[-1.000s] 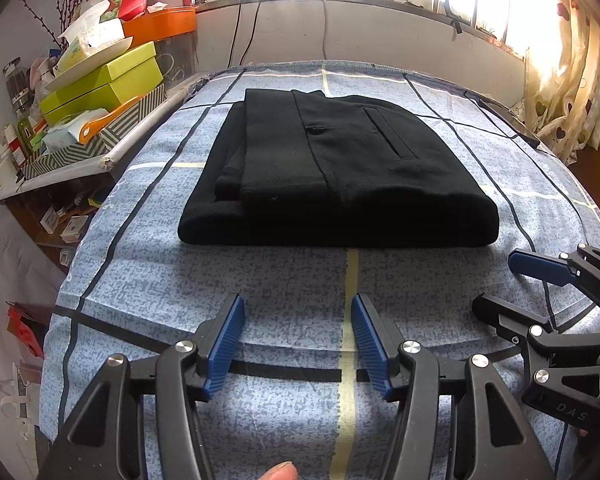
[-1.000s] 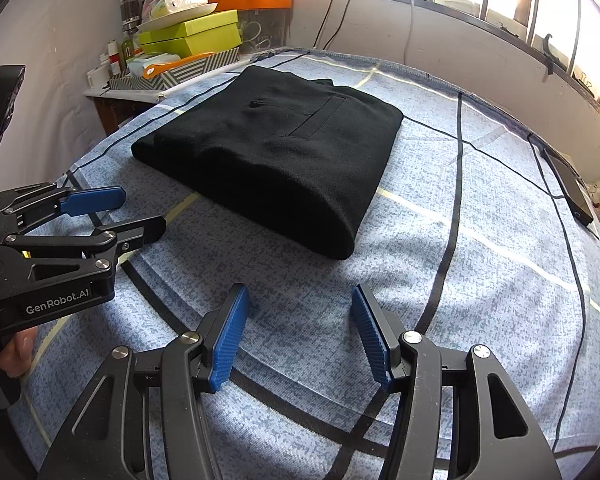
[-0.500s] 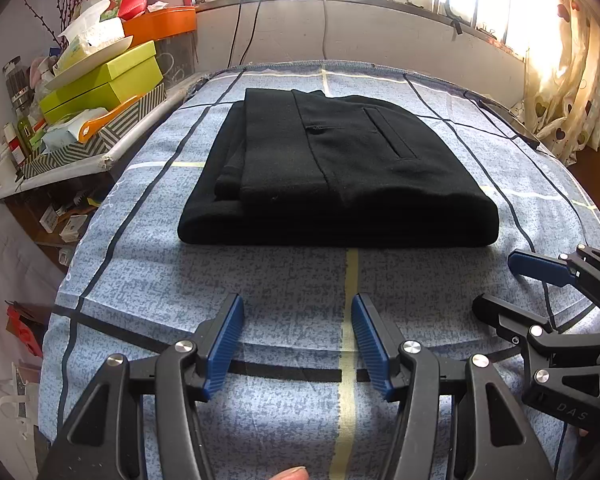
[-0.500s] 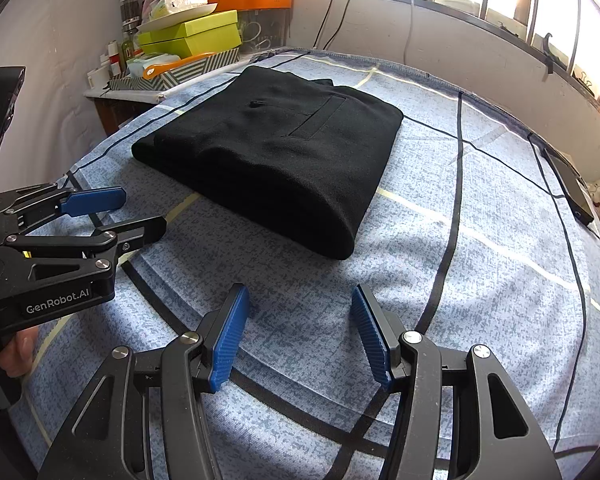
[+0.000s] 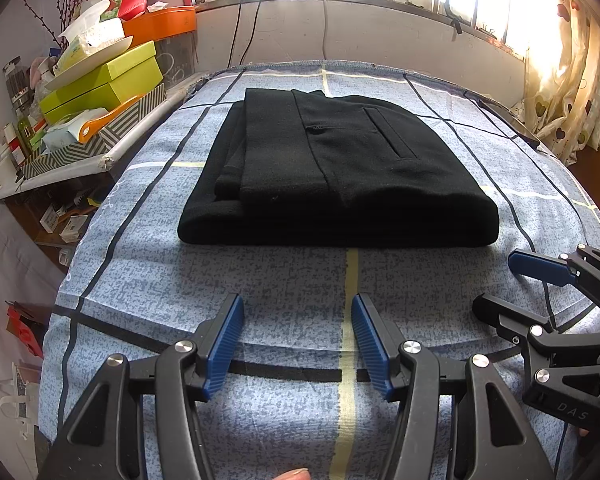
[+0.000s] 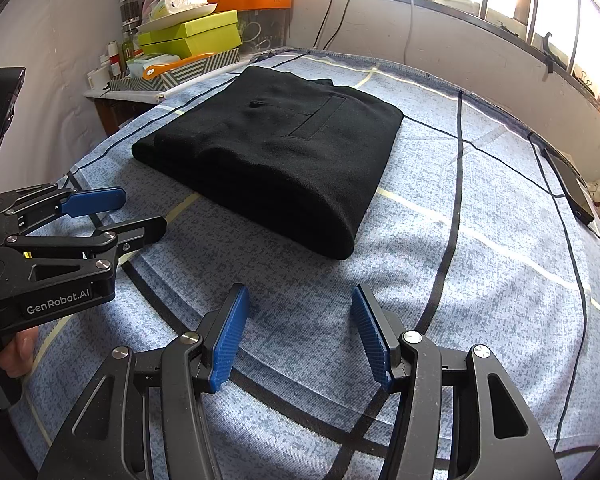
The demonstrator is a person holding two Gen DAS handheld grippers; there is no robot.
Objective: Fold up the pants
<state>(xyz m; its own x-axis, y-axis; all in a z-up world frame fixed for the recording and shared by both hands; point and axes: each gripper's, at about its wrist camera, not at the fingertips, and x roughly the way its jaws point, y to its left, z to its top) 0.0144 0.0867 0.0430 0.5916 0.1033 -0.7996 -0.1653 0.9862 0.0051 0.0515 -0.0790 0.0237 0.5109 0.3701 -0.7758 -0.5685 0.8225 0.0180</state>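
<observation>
Sunlit from a barred window, a bed (image 5: 148,280) covered in a blue speckled sheet with dark and pale yellow stripes fills both wrist views. Nearest the lens in the left wrist view, the left gripper (image 5: 298,340) hovers low over the sheet near the bed's front edge, its blue-padded jaws spread wide with nothing between them; a pale yellow stripe runs beneath its right finger. Beside it, at the right edge of that view, the right gripper (image 5: 496,284) also has its jaws apart and empty. From the right wrist view, the right gripper (image 6: 300,332) shows the same wide gap above bare sheet, while the left gripper (image 6: 140,214), marked GenRobot.AI, sits at the left edge with its jaws parted. Beyond both tools, well apart from them, the black pants (image 5: 336,176) lie folded into a thick, neat rectangle in the middle of the bed, a welt pocket and a small button facing up, the rounded fold toward the cameras. Farther back on the left, a cluttered side shelf (image 5: 56,172) holds lime-green boxes (image 5: 104,84), a striped tray and an orange container (image 5: 160,28). A patterned curtain (image 5: 568,80) hangs at far right.
</observation>
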